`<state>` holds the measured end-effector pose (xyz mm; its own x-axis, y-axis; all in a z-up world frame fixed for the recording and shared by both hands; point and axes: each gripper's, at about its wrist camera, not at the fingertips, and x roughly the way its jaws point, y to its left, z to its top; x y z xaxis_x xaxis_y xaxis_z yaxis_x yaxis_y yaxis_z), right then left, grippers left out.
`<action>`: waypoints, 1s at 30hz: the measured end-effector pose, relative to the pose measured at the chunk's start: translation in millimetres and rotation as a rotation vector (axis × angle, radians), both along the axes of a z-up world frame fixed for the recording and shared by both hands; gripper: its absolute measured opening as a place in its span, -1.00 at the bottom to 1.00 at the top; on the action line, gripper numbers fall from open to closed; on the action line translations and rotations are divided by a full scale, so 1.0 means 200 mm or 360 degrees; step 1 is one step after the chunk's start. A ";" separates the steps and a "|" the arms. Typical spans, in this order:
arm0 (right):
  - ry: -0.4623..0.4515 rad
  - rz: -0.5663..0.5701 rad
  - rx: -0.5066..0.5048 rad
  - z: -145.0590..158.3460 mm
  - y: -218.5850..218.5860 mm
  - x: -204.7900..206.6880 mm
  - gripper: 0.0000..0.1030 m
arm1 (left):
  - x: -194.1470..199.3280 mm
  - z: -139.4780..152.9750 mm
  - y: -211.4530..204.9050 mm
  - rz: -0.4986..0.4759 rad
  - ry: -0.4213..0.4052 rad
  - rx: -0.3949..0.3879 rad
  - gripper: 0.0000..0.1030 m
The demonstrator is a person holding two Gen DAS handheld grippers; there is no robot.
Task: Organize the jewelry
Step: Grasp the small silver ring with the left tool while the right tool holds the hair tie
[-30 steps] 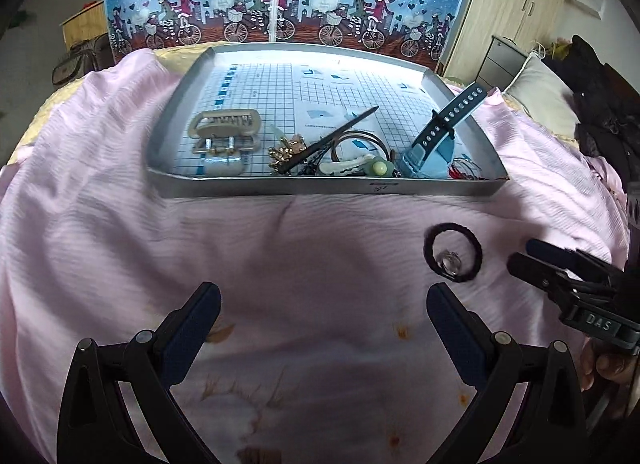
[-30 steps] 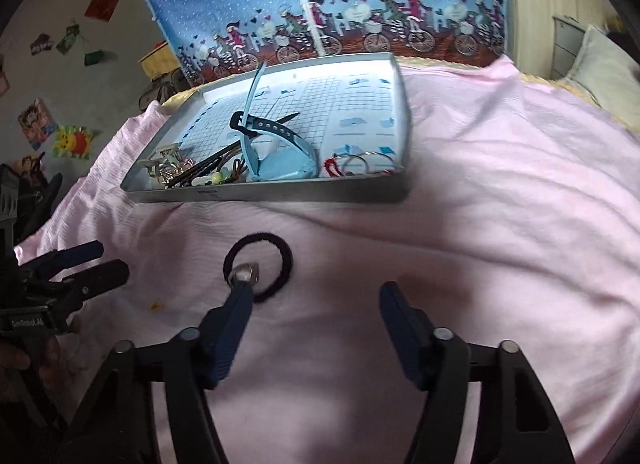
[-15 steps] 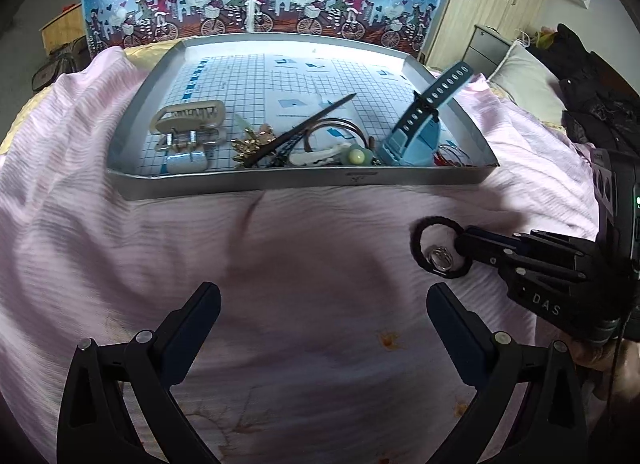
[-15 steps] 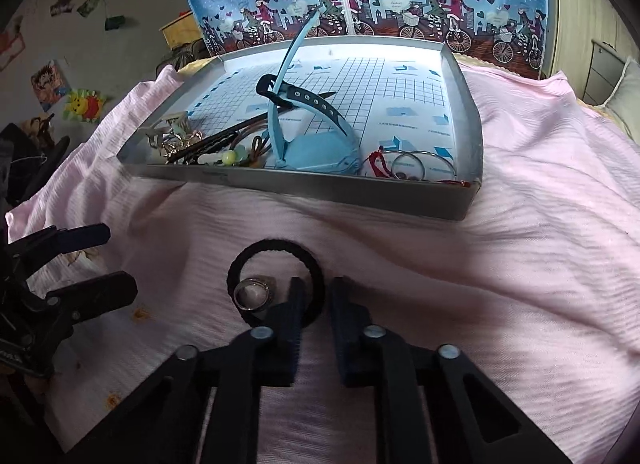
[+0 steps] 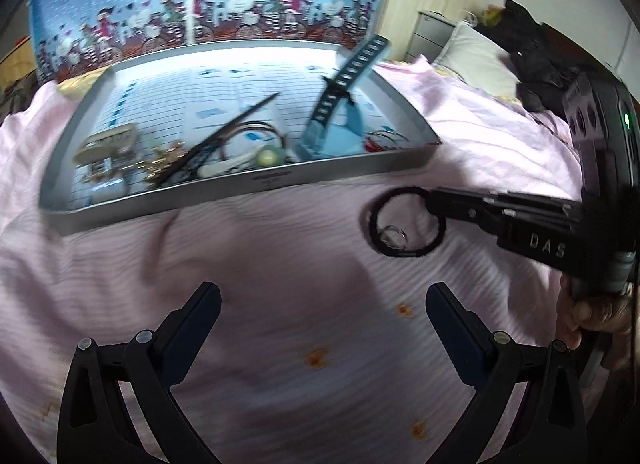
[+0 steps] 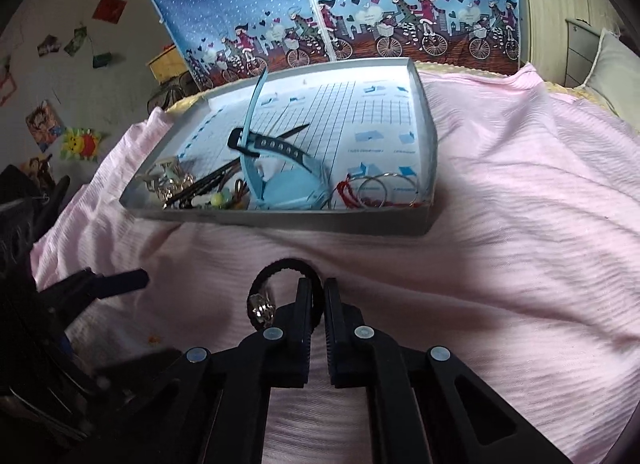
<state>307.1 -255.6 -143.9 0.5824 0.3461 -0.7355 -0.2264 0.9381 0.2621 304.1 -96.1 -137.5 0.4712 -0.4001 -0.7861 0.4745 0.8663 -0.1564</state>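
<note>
the right gripper (image 6: 316, 288) has its fingers drawn together on the near edge of the black hair tie (image 6: 286, 264), which lies on the pink sheet (image 6: 500, 244) just in front of the tray (image 6: 280, 220). a small silver ring (image 6: 262, 306) sits inside the tie's loop, on the side away from the tray. seen from the left wrist, the right gripper (image 5: 434, 204) reaches in from the side and pinches the tie (image 5: 400, 252) at its edge, with the ring (image 5: 394, 235) within the loop; a hand (image 5: 592, 316) grips its handle.

the left gripper (image 5: 320, 304) hovers over the sheet (image 5: 240, 264) nearer the camera than the tray (image 5: 240, 184), its fingers wide apart and clamped on nothing.

inside the tray, along its near wall, lie a blue watch (image 6: 292, 184) with its strap standing up, two thin hoops (image 6: 384, 190) beside a red cord, a green bead (image 6: 216, 199), a dark hair stick (image 5: 224, 136), a gold trinket (image 5: 160, 156) and a beige clip (image 5: 106, 142)
</note>
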 end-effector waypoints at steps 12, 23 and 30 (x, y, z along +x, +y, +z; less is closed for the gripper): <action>0.0047 -0.0196 0.0022 0.00 -0.15 0.02 -0.88 | 0.13 -0.09 -0.18 -0.0097 0.0044 -0.0029 0.78; 0.0132 -0.0303 0.0030 -0.05 -0.25 0.03 -0.88 | 0.18 -0.13 -0.25 -0.0138 0.0057 -0.0019 0.02; 0.0154 -0.0298 0.0046 -0.06 -0.25 0.03 -0.88 | 0.17 -0.15 -0.28 -0.0194 0.0057 -0.0017 -0.30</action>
